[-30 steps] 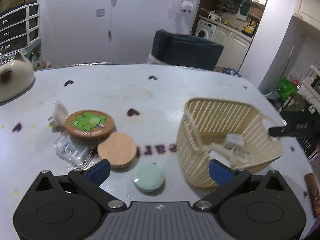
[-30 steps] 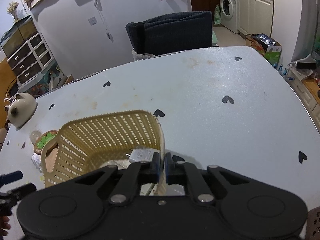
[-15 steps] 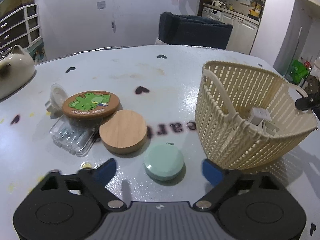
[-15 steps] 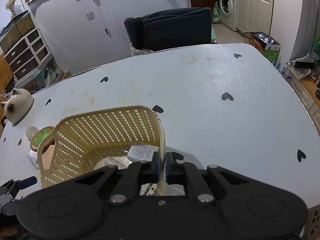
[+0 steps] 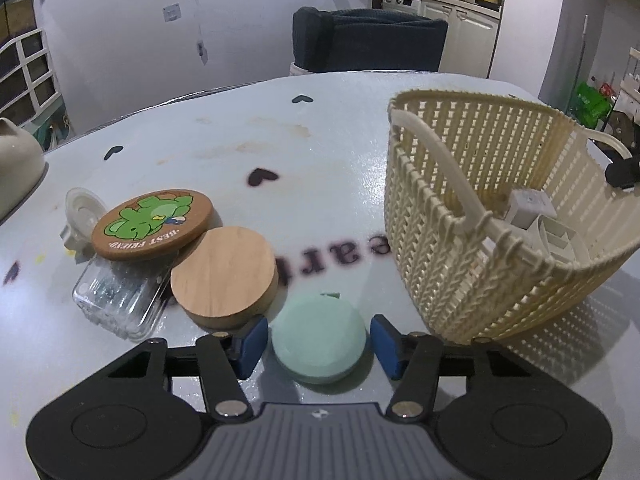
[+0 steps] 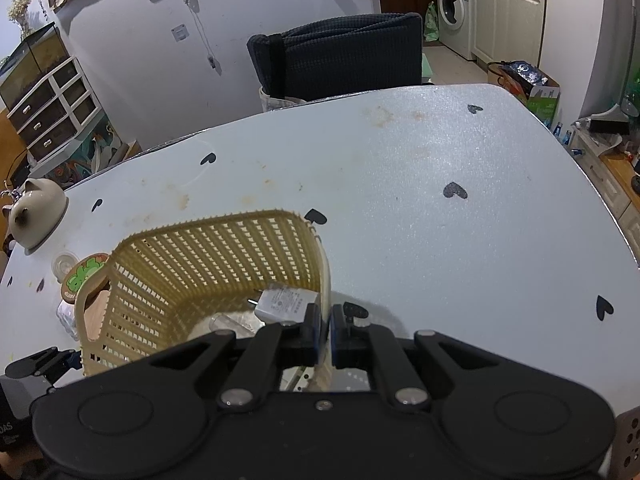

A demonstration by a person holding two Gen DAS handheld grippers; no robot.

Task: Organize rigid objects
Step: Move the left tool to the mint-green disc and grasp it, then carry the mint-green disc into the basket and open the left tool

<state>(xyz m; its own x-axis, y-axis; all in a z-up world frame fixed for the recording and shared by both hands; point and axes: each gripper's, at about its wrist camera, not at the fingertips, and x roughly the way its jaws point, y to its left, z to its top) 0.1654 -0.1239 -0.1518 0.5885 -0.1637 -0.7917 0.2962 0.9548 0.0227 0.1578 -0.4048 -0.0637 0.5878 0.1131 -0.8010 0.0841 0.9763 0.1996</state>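
A cream woven basket [image 5: 500,216] stands on the table, tilted; it also shows in the right wrist view [image 6: 192,264]. It holds a white charger [image 6: 286,302] and other white items. My right gripper [image 6: 325,326] is shut on the basket's handle. My left gripper [image 5: 318,344] is open, its blue pads on either side of a mint green round disc [image 5: 319,344] lying on the table. Left of the disc lie a plain wooden disc [image 5: 224,276], a wooden coaster with a green cartoon [image 5: 152,224], a clear plastic case [image 5: 120,300] and a small clear lid [image 5: 80,212].
A beige cat-shaped pot [image 6: 36,210] stands at the table's left edge. A dark chair [image 6: 336,56] is behind the far edge. The white table [image 6: 440,200] has black heart marks and stains.
My left gripper has moved forward and down, so its open pads now flank the mint disc, and the jaws have narrowed. The right gripper still holds the basket handle; the basket shifted slightly.
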